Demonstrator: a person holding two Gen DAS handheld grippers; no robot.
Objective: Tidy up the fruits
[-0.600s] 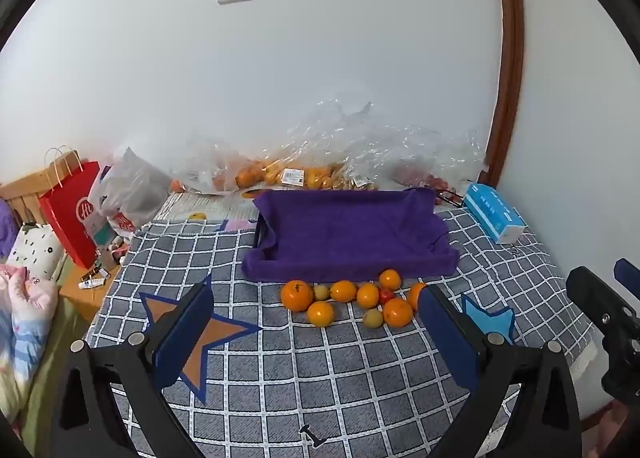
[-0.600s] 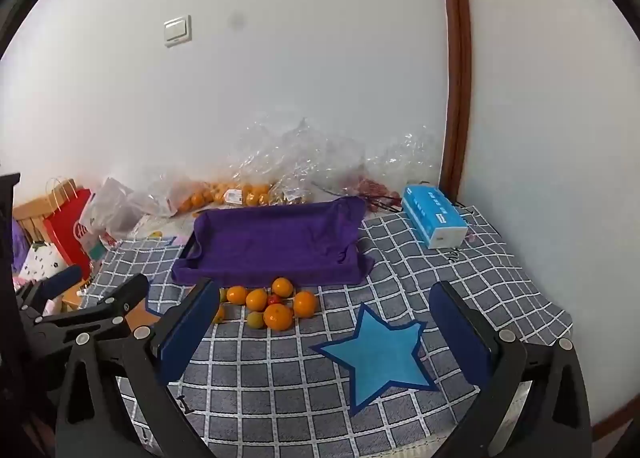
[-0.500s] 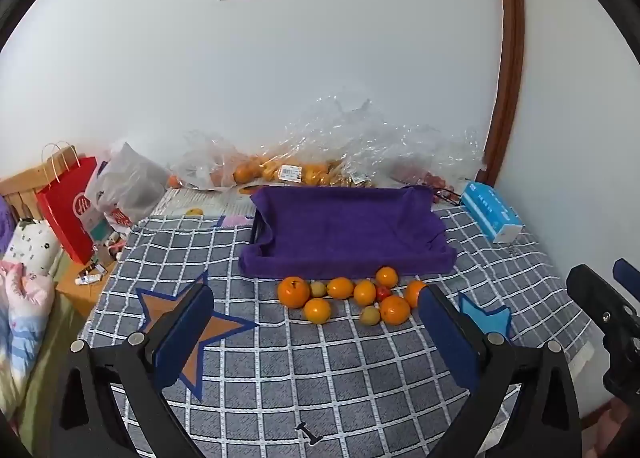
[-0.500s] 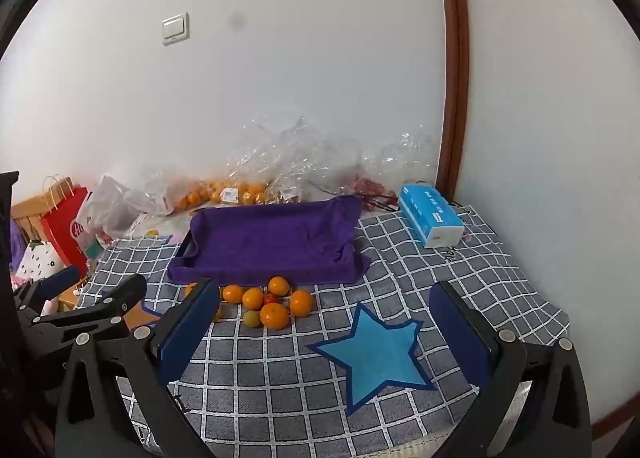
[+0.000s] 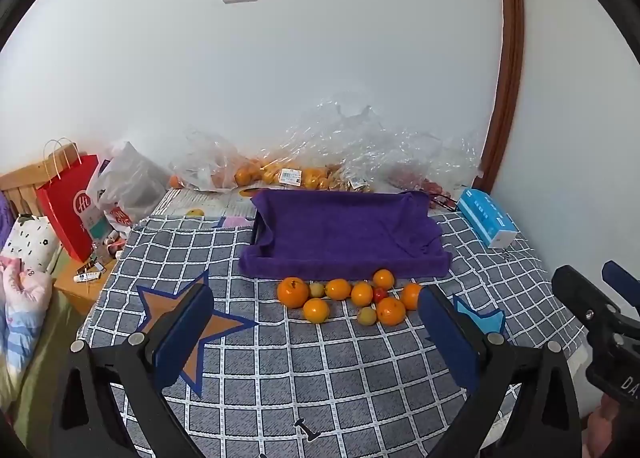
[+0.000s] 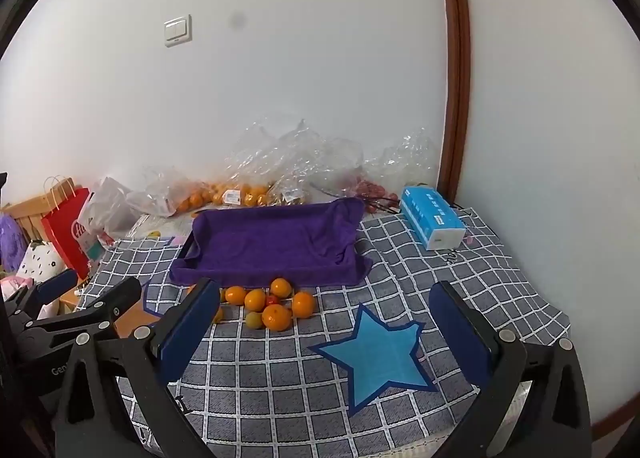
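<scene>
Several oranges [image 5: 293, 291], two small green-yellow fruits [image 5: 366, 315] and a small red fruit [image 5: 379, 293] lie in a loose group on the checked cloth, just in front of a tray draped in purple cloth [image 5: 344, 234]. The group [image 6: 276, 316] and the tray [image 6: 276, 242] also show in the right wrist view. My left gripper [image 5: 316, 332] is open and empty, held above the cloth short of the fruits. My right gripper [image 6: 324, 332] is open and empty, to the right of the fruits. The tray holds no fruit.
Clear plastic bags with more oranges [image 5: 280, 174] lie against the back wall. A blue tissue box [image 5: 488, 218] sits at the right. A red paper bag [image 5: 70, 206] and a grey bag stand at the left. A blue star patch [image 6: 376, 354] marks the cloth.
Both grippers have tilted or risen slightly; the fruits and tray sit a little higher in both views. Nothing on the cloth has moved. Both grippers stay open.
</scene>
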